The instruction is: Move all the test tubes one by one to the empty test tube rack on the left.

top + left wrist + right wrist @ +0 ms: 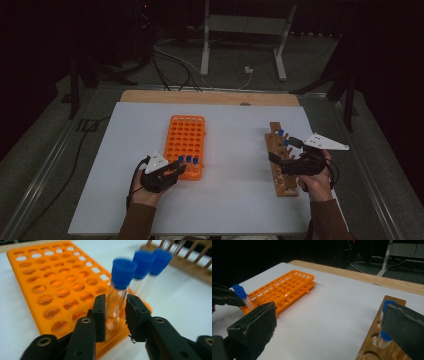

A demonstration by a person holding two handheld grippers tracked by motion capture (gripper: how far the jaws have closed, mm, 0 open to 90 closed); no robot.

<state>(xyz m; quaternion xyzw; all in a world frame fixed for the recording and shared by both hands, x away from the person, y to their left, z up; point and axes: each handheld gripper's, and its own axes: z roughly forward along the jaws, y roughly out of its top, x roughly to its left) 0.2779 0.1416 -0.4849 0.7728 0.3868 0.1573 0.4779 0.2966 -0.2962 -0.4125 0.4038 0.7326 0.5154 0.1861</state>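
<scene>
Jaws of my left gripper (114, 315) stand slightly parted around the nearest blue-capped tube (117, 292), which sits upright in the near row of the orange rack (50, 287); whether the pads touch the glass I cannot tell. Two more capped tubes (150, 267) stand just behind. My right gripper (329, 327) gapes wide beside the wooden rack (374, 340), gripping nothing.

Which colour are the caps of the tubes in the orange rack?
Blue caps; clearest in the left gripper view.
</scene>
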